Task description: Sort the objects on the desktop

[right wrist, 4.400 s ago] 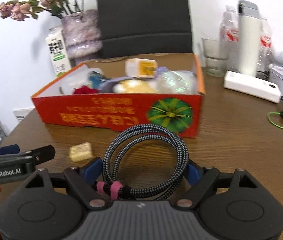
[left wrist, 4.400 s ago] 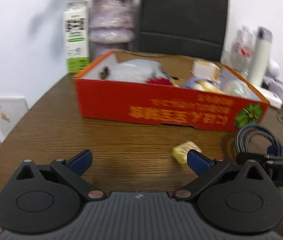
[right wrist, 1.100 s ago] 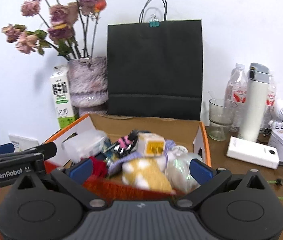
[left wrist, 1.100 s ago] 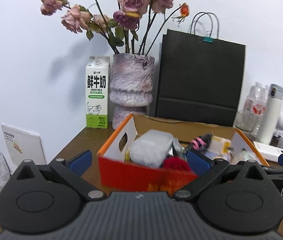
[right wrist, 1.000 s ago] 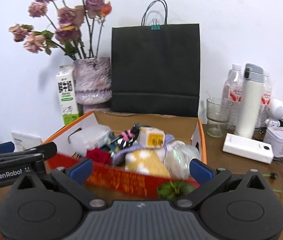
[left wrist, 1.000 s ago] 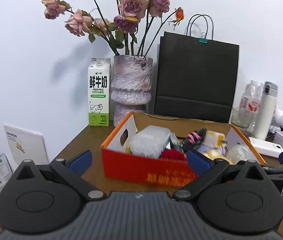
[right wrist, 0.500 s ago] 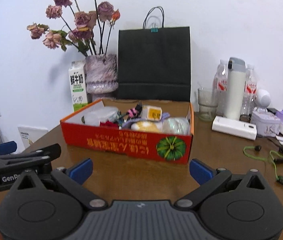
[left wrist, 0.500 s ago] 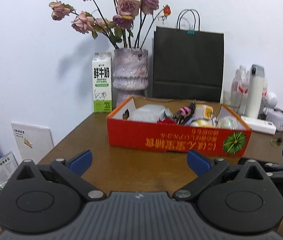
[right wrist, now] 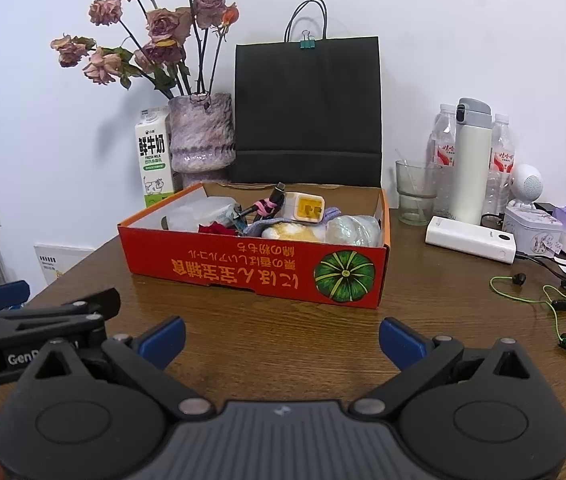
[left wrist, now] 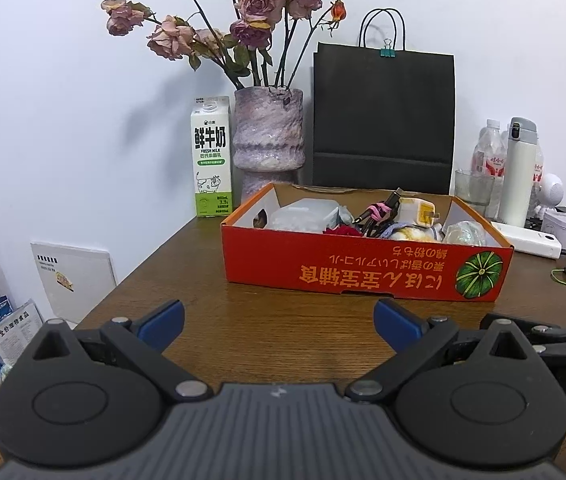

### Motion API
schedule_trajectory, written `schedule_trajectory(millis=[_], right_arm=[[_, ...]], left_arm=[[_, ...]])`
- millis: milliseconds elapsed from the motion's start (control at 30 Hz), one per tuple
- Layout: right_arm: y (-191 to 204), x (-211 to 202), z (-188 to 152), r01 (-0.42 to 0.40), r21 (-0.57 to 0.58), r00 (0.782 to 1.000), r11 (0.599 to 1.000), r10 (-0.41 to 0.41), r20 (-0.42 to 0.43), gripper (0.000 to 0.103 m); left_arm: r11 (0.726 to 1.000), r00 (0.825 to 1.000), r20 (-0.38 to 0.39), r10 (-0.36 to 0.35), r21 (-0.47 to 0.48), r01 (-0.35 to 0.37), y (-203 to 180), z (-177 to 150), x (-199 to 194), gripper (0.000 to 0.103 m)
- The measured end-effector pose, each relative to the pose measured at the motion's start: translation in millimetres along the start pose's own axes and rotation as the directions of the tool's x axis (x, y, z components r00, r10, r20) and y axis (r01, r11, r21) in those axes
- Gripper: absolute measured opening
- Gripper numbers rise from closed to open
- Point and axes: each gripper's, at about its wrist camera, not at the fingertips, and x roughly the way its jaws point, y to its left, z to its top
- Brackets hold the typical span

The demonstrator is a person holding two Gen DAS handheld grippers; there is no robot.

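Note:
An orange cardboard box [left wrist: 363, 268] [right wrist: 251, 268] stands on the brown wooden table. It holds several small things: a coiled cable with pink ties [right wrist: 265, 204], a white and yellow charger [right wrist: 305, 208], a clear plastic case [left wrist: 303, 216], a red item and soft bundles. My left gripper [left wrist: 279, 322] is open and empty, low over the table in front of the box. My right gripper [right wrist: 281, 340] is open and empty, beside the left one and in front of the box.
Behind the box stand a milk carton [left wrist: 211, 160], a vase of dried roses [left wrist: 269, 136] and a black paper bag [left wrist: 383, 116]. To the right are a glass [right wrist: 417, 190], a white flask [right wrist: 469, 160], water bottles, a power bank [right wrist: 471, 240], a tin and a green earphone cable [right wrist: 531, 292].
Both grippers have pulled back from over the box and now sit lower and farther from it. The cable and the small yellow item are gone from the table; the cable lies in the box.

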Motion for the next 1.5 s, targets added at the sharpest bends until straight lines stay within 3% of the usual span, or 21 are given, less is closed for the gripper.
schedule_trajectory(millis=[1500], right_arm=[[-0.7, 1.1, -2.0, 0.008, 0.003, 1.0, 1.0, -0.008, 0.002, 0.103]], left_arm=[[1.0, 1.0, 0.003, 0.009, 0.01, -0.009, -0.3, 0.1, -1.1, 0.103]])
